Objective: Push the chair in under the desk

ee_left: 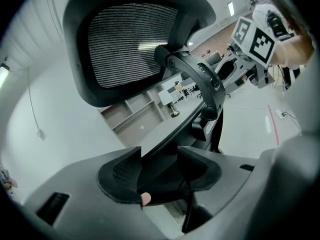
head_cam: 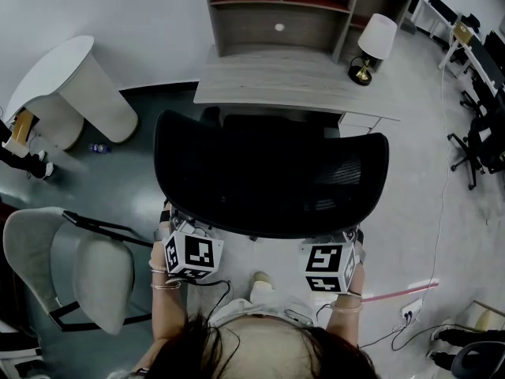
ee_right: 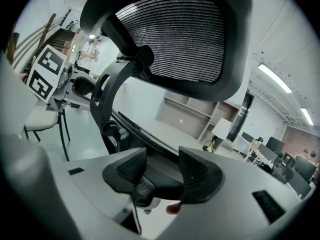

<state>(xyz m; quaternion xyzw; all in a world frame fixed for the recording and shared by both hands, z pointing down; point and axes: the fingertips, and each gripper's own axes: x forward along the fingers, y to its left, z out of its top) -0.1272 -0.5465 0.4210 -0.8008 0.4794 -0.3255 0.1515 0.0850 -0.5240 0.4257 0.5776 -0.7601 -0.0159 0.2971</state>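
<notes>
head view shows one black chair (head_cam: 268,172) on the near side of one grey desk (head_cam: 292,81), its backrest (head_cam: 237,204) turned to the person and its far part meeting the desk's near edge. on the desk stands one lamp (head_cam: 372,46) with a white shade, at the right end, and one open shelf unit (head_cam: 276,22) rises along the far side.

two grippers are at the near edge of the backrest, one on each side: the left gripper (head_cam: 188,226) at the left end and the right gripper (head_cam: 339,239) at the right end. each carries one marker cube, two in all, the left cube (head_cam: 193,255) and the right cube (head_cam: 330,267), both just near of the backrest.

left gripper view has its two jaws set wide, with a dark rear edge of the chair filling the gap and lying against both pads; the mesh of the backrest looms above. right gripper view shows the same: two jaws wide, closed on that dark edge, with the mesh overhead and the lamp far off to the right.

to the left of the person stands one pale grey chair (head_cam: 87,267), well apart from the black one, and farther left one white round table (head_cam: 71,85).
</notes>
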